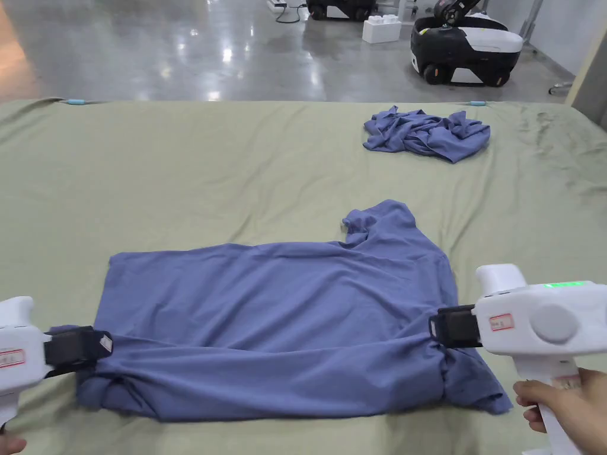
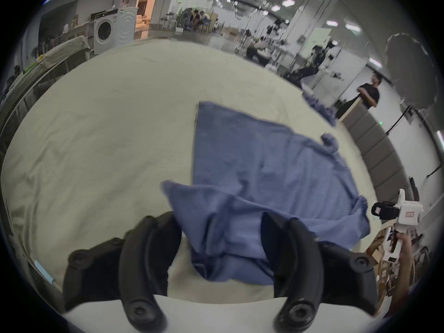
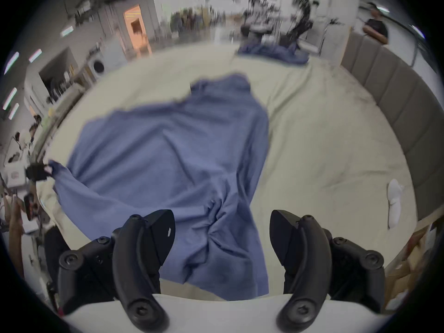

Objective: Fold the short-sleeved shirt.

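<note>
Head view: at the lower left of the frame your left gripper (image 1: 101, 346) sits at the shirt's (image 1: 284, 320) left corner, where the cloth bunches against its black tip. In the left gripper view the fingers (image 2: 153, 237) stand apart, with blue fabric draped between them and over the right one; you cannot tell from this whether they press on it, but they look released.

The short-sleeved shirt lies across the lower middle of the frame on the green-covered worktop (image 1: 178, 178), its near edge rolled up into a long fold running left to right. One sleeve (image 1: 379, 222) points toward the upper right.

At the lower right, your right gripper (image 1: 435, 326) meets the shirt's right side, and your hand (image 1: 563, 403) grips its handle. In the right gripper view its fingers (image 3: 163, 232) are spread wide, released, with puckered cloth lying between them.

At the upper right of the head view, a second blue garment (image 1: 427, 133) lies crumpled, well apart from the shirt.
</note>
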Demonstrator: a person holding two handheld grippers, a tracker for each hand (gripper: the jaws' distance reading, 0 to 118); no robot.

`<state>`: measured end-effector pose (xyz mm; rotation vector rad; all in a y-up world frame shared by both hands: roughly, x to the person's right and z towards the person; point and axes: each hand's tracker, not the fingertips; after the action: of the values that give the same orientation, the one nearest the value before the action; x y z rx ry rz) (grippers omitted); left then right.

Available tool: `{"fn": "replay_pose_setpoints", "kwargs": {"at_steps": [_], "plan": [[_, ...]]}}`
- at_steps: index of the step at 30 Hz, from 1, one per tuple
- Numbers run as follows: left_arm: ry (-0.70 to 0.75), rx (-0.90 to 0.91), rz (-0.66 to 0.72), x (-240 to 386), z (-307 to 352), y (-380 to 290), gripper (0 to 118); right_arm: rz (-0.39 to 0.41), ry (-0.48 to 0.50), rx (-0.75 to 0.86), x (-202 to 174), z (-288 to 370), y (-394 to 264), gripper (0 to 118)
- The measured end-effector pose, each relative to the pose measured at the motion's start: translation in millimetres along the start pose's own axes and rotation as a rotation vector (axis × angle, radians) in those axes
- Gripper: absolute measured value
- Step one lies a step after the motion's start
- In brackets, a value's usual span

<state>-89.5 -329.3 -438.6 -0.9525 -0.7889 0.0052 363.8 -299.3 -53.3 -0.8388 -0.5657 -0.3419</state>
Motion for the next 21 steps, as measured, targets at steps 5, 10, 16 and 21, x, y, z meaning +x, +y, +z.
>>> {"fn": "replay_pose_setpoints", "kwargs": {"at_steps": [5, 10, 16, 21], "plan": [[-0.082, 0.355, -0.107, 31, 101, -27, 80, -0.022, -0.004, 0.479, -11, 109, -67, 83], [-0.285, 0.541, -0.038, 46, 170, -85, 1, -0.193, -0.03, 0.533, -33, 158, -140, 2], [-0.163, 0.525, -0.057, 48, 179, -102, 0, -0.179, 0.069, 0.455, -29, 157, -145, 2], [-0.177, 0.5, -0.046, 44, 173, -103, 0, -0.125, 0.01, 0.286, -16, 113, -94, 65]]}}
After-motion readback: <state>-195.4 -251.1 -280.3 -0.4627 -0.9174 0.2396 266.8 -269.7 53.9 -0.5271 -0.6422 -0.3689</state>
